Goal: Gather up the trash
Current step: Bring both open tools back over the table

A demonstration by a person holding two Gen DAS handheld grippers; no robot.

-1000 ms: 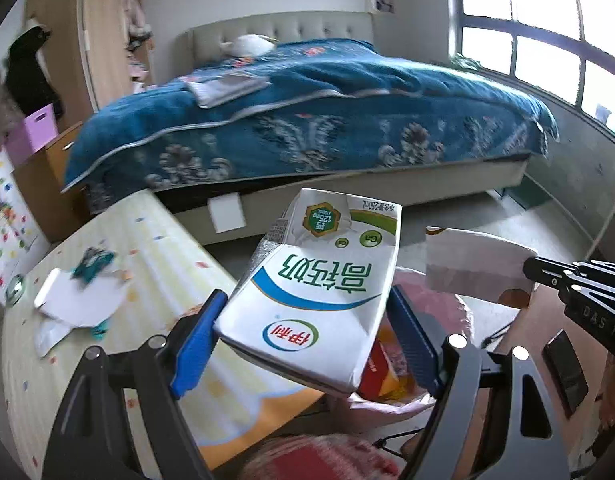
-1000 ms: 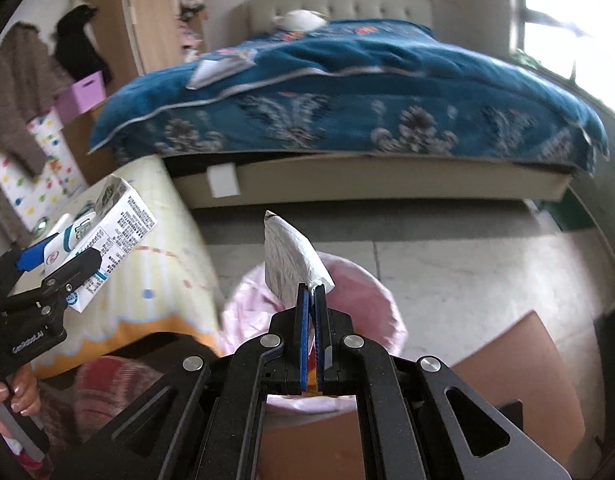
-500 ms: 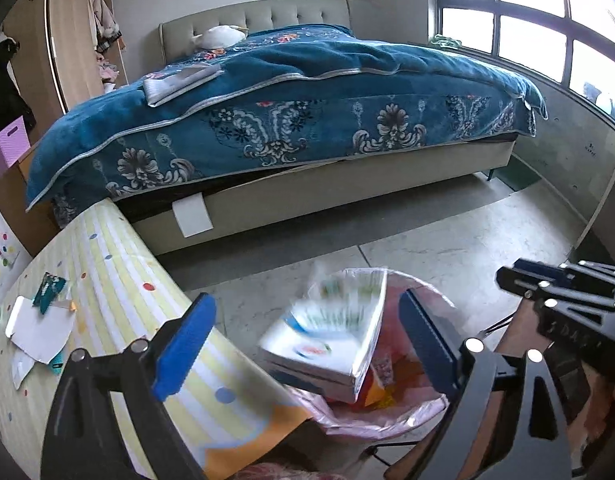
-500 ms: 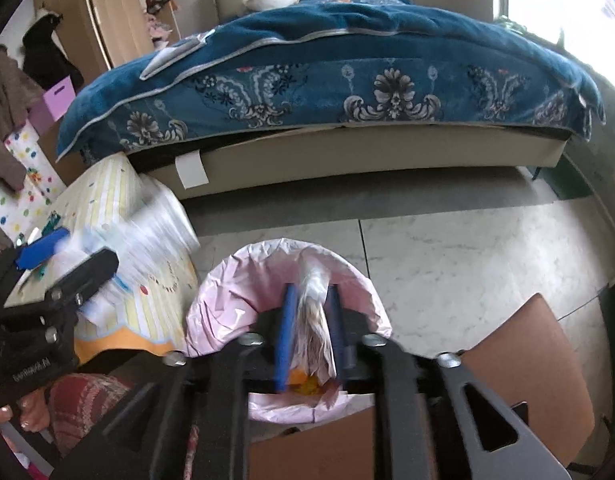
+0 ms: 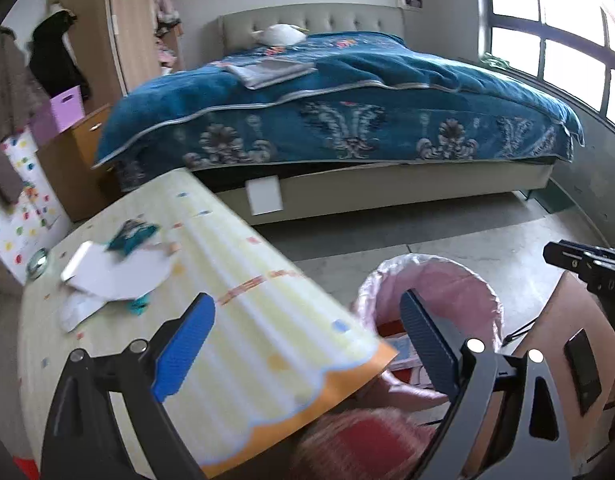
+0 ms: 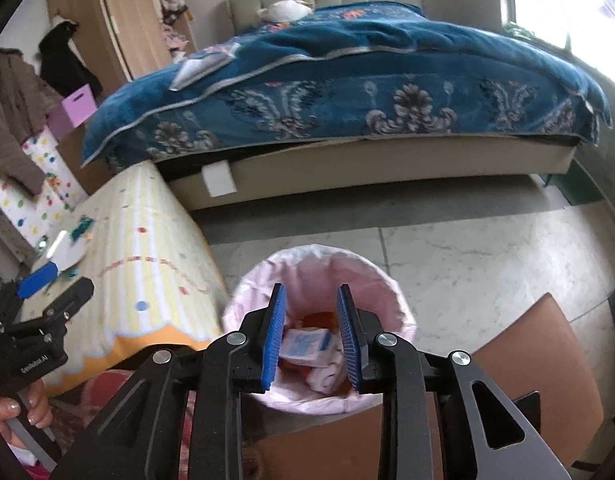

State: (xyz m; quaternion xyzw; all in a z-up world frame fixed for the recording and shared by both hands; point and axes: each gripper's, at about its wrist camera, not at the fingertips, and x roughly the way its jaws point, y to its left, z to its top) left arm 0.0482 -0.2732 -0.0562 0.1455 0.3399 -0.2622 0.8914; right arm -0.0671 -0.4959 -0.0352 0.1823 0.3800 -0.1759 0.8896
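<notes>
My left gripper [image 5: 305, 304] stands wide open with nothing between its blue pads, over the near edge of the yellow striped table [image 5: 247, 360]. White paper [image 5: 119, 276] and a teal wrapper [image 5: 131, 236] lie on the table's far left. My right gripper [image 6: 311, 294] hangs above the pink-lined bin [image 6: 319, 252]; its jaws are opening and hold nothing. A milk carton [image 6: 307, 344] and crumpled paper lie inside the bin. The left wrist view shows the bin [image 5: 447, 280] to the right of the table.
A brown chair seat [image 6: 527, 352] sits right of the bin, with a dark flat object [image 5: 583, 364] on it. A bed with a blue cover [image 5: 347, 120] fills the background across bare floor. A person's hand [image 6: 11, 408] holds the left gripper's handle.
The left gripper let go of the milk carton, which dropped into the bin, then swung left over the table. The right gripper opened and released its white paper into the bin.
</notes>
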